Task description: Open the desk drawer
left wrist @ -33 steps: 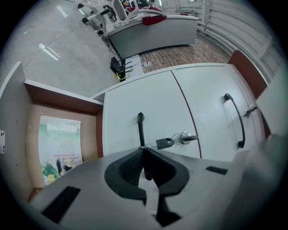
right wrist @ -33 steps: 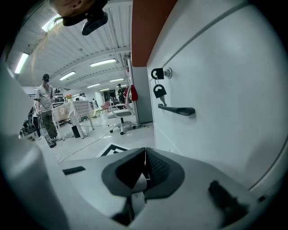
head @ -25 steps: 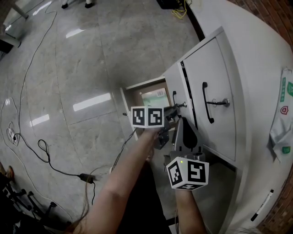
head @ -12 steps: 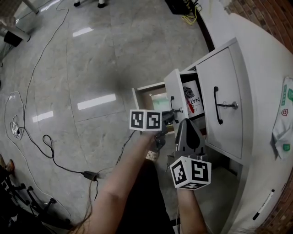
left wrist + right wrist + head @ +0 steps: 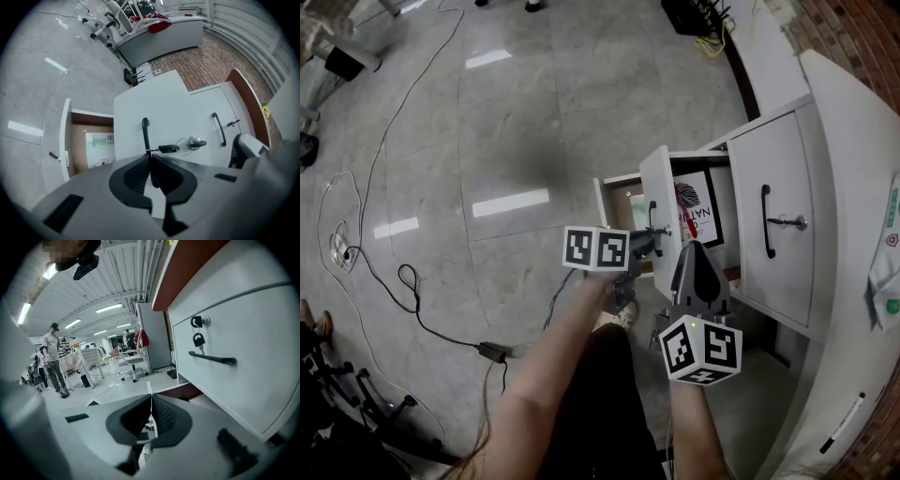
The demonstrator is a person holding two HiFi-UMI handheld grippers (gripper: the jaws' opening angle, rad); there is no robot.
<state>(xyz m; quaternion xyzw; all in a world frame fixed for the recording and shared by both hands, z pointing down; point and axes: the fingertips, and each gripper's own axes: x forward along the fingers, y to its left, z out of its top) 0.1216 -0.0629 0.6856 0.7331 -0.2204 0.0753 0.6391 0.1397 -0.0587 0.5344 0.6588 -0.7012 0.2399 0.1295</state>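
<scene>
The white desk (image 5: 848,187) stands at the right. Its middle drawer (image 5: 659,202) is pulled out, and a red and white printed sheet (image 5: 694,201) shows inside. My left gripper (image 5: 653,235) is shut on this drawer's black handle (image 5: 146,133), gripping its lower part. A key with a black fob (image 5: 169,149) hangs from the lock (image 5: 196,141) beside the handle. My right gripper (image 5: 695,253) hovers just right of the left one, in front of the desk, shut (image 5: 151,401) with nothing in it.
The bottom drawer (image 5: 617,199) also stands open, with a green printed sheet (image 5: 100,150) inside. The upper drawer (image 5: 773,220) is closed, with handle (image 5: 213,358) and keys (image 5: 199,339). Cables (image 5: 403,281) lie on the floor. A person (image 5: 54,359) stands far off.
The middle drawer has slid out from the desk with my left gripper on its handle, uncovering the printed sheet inside. The right gripper drifted along beside it.
</scene>
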